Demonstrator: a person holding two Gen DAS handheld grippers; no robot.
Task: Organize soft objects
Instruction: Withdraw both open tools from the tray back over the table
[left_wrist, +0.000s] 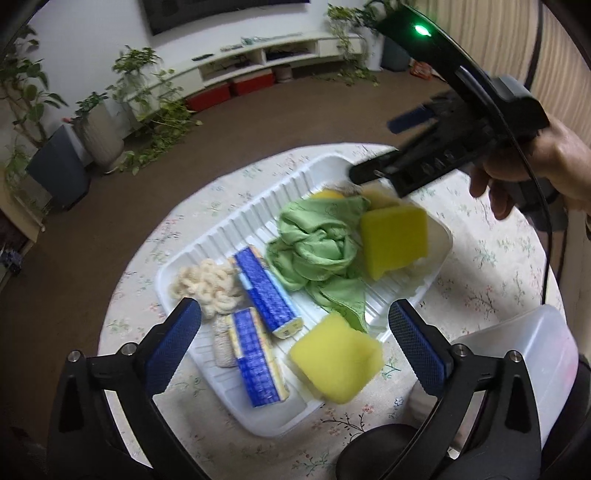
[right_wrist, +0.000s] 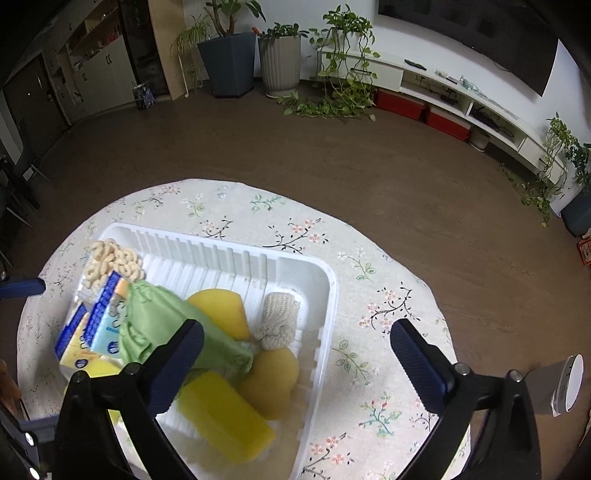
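Note:
A white ribbed tray (left_wrist: 229, 236) (right_wrist: 317, 280) on the round floral table holds soft things: a green cloth (left_wrist: 321, 240) (right_wrist: 155, 317), yellow sponges (left_wrist: 393, 240) (left_wrist: 338, 363) (right_wrist: 221, 417), two blue tissue packs (left_wrist: 266, 288) (left_wrist: 255, 358) (right_wrist: 103, 314), and cream knitted pieces (left_wrist: 207, 284) (right_wrist: 277, 321). My left gripper (left_wrist: 295, 350) is open above the tray's near edge, over a yellow sponge. My right gripper (right_wrist: 295, 365) is open and empty above the tray; it also shows in the left wrist view (left_wrist: 373, 147), held by a hand.
A translucent plastic container (left_wrist: 535, 354) stands on the table at the right of the tray. A grey and white object (right_wrist: 565, 384) sits at the table's edge. Brown floor, potted plants (right_wrist: 280, 62) and a low white TV shelf (left_wrist: 258, 59) lie beyond.

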